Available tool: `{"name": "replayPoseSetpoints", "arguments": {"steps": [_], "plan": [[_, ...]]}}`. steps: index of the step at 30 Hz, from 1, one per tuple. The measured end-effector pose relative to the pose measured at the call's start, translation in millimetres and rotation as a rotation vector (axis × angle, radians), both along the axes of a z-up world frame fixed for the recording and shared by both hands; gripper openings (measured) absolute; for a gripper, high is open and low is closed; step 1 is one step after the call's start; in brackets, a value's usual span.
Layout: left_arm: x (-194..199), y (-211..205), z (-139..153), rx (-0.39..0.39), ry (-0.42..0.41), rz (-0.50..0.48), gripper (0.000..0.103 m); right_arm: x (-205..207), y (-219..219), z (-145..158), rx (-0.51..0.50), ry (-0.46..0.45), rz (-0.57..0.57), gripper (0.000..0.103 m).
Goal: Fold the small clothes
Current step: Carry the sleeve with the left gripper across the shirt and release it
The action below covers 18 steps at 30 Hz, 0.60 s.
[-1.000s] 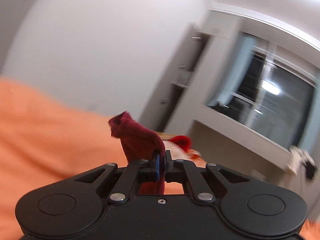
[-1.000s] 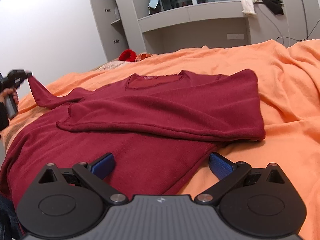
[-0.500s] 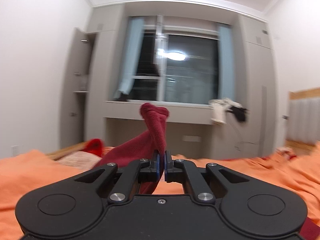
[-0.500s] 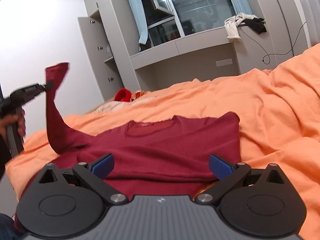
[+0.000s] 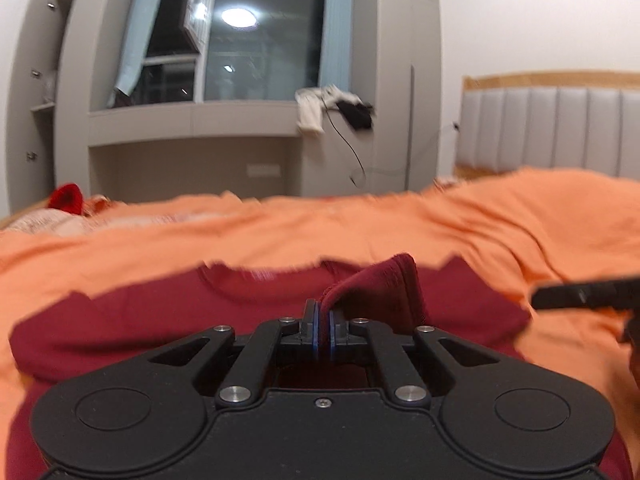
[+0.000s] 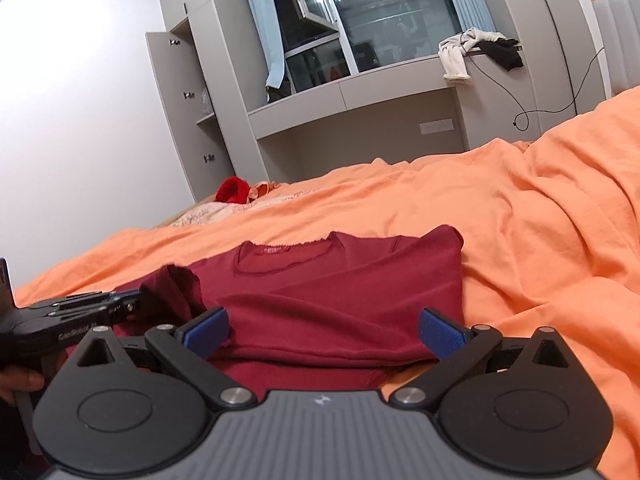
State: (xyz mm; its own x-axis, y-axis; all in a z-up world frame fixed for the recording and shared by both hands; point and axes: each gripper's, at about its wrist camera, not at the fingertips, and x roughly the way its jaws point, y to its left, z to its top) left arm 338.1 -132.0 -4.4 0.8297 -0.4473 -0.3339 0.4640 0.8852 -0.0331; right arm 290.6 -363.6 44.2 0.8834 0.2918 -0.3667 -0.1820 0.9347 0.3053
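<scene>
A moment ago my left tool [image 5: 322, 326] held the sleeve [image 5: 384, 290] high beside the bed; now it is low over the red shirt [image 6: 340, 300], still pinching the cuff. My right tool [image 6: 322, 330] hangs wide open, empty. The sleeve fold is nearly laid.

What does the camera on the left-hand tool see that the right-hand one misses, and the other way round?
Only the left wrist view shows the grey padded headboard and the left gripper shut on the dark red sleeve cuff.

Only the right wrist view shows the right gripper open and empty, and the grey cupboard's open door.

Both show the dark red knitted sweater on the orange bedsheet and the window.
</scene>
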Motion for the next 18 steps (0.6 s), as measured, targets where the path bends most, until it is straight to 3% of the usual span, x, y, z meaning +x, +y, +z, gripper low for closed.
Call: {"name": "replayPoseSetpoints", "arguments": {"steps": [6, 8, 13, 15, 18], "plan": [[1.7, 37.6, 0.3, -0.05, 0.082, -0.071, 0.019, 8.2, 11.0, -8.9, -0.039, 0.026, 0.002, 0.103], [-0.9, 42.0, 5.4, -0.031, 0.098, -0.099, 0.03, 11.1, 15.4, -11.3, -0.053, 0.034, 0.004, 0.103], [-15.9, 52.4, 25.8, -0.033, 0.073, -0.18, 0.069, 16.5, 26.4, -10.9, -0.096, 0.023, 0.011, 0.103], [-21.2, 63.3, 34.9, -0.055, 0.055, -0.186, 0.075, 18.7, 30.8, -7.7, -0.115, 0.001, 0.008, 0.103], [-20.3, 83.6, 50.1, -0.086, 0.015, -0.102, 0.082, 25.8, 42.8, -1.6, -0.154, -0.032, 0.009, 0.103]]}}
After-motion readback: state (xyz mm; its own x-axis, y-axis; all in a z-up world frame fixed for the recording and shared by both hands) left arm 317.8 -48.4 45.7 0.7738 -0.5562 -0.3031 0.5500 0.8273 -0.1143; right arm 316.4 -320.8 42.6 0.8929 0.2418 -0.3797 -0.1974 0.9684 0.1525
